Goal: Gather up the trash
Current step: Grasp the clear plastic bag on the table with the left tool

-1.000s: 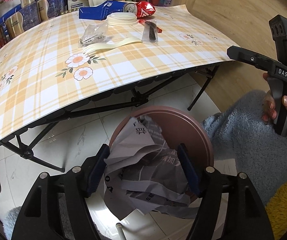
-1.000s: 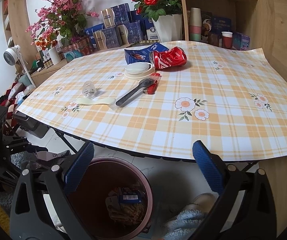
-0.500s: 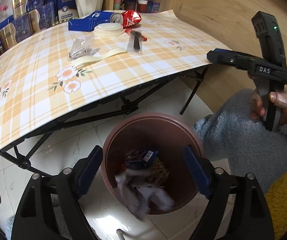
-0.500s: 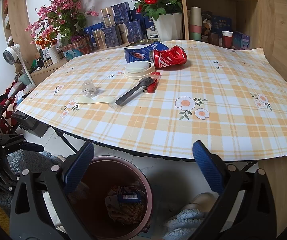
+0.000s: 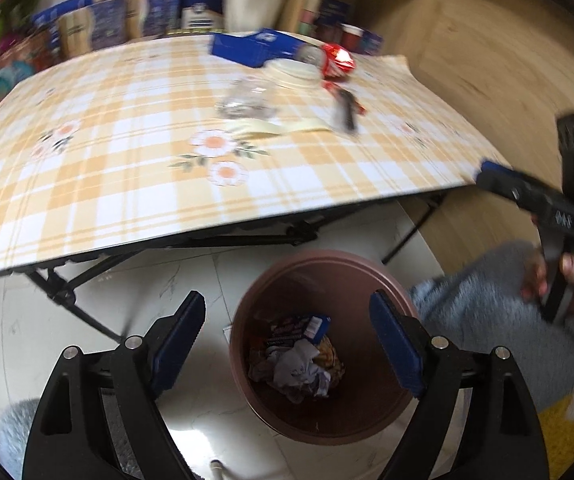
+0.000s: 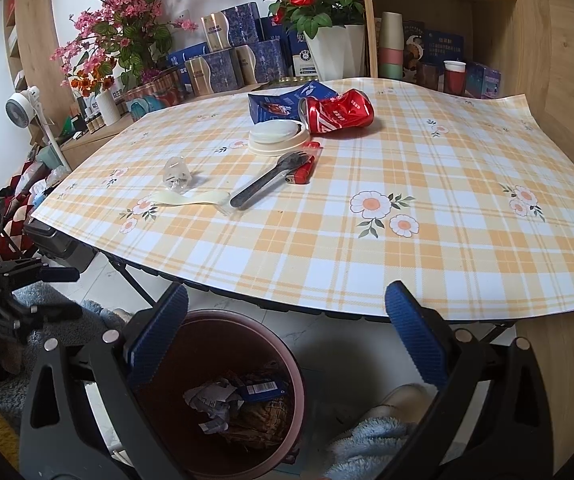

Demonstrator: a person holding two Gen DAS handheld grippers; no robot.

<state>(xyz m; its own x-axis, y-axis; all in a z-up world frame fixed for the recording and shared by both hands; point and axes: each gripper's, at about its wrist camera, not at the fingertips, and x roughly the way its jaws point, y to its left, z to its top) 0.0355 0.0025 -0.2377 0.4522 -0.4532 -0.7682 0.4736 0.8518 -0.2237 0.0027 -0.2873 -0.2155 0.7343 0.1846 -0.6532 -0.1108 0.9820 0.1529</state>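
Some crumpled paper [image 5: 295, 364] sits in the round brown bin [image 5: 387, 280], but the squashed red can [image 6: 339, 112] and other bits wait on the checked table [image 6: 367, 256], and both the left gripper [image 5: 287, 340] and right gripper [image 6: 287, 316] are wide open, holding nothing.

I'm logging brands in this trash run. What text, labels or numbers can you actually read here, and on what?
None can be read for certain.
Crushed red can: white lettering, illegible.
Blue carton: printing too small.
Blue gift boxes behind the table: characters too small.
Wrapper in the bin: barcode only, digits unreadable.
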